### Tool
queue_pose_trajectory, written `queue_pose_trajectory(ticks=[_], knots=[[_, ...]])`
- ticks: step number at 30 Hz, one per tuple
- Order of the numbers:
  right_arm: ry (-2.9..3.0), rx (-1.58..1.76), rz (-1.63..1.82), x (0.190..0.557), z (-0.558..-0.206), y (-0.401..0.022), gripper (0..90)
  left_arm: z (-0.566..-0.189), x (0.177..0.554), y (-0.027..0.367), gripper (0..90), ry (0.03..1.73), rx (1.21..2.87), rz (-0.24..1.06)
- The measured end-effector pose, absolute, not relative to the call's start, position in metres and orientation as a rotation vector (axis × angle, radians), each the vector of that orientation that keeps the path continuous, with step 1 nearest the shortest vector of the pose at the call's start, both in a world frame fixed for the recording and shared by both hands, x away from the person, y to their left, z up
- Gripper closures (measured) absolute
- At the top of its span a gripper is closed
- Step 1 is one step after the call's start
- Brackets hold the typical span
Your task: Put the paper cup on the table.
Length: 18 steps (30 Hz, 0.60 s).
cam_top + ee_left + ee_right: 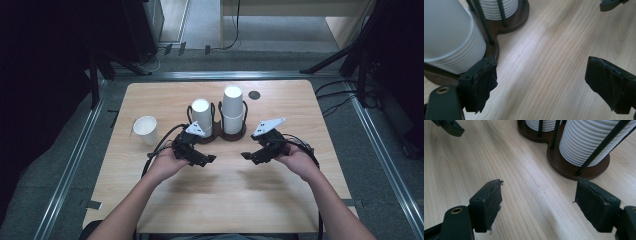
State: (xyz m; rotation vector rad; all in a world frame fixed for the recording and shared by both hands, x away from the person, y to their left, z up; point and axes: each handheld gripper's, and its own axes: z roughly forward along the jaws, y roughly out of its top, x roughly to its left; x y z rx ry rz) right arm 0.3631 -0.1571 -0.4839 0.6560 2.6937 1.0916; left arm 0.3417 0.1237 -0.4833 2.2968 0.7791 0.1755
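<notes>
I see a pale wooden desk over grey floor. 2 stacks of paper cups sit in a dark holder at 12 o'clock from my left hand-held gripper and right hand-held gripper, both spread and holding nothing. A single cup stands at 9 o'clock. Cups look light and crushable; I'd pinch gently at the wall near the rim.

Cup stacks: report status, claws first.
Left claw open, right claw open, both empty, low over table. Two cup stacks upright in holder, untouched. Loose cup off left; nothing between.
</notes>
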Motion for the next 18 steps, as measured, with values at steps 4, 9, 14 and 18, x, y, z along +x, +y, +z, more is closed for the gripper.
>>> queue_pose_trajectory(ticks=[4,9,14,18], knots=[[2.694,0.654,1.082,0.361,-0.485,-0.158,21.8,-0.483,0.342,0.120,10.7,0.757,2.301,0.176],[2.695,0.658,1.075,0.359,-0.486,-0.159,21.8,-0.483,0.344,0.117,10.7,0.748,2.297,0.166],[2.697,0.650,1.060,0.356,-0.487,-0.161,21.8,-0.485,0.346,0.113,11.9,0.717,2.313,0.155],[2.697,0.645,1.053,0.354,-0.488,-0.163,21.8,-0.488,0.348,0.110,11.9,0.715,2.325,0.144]])
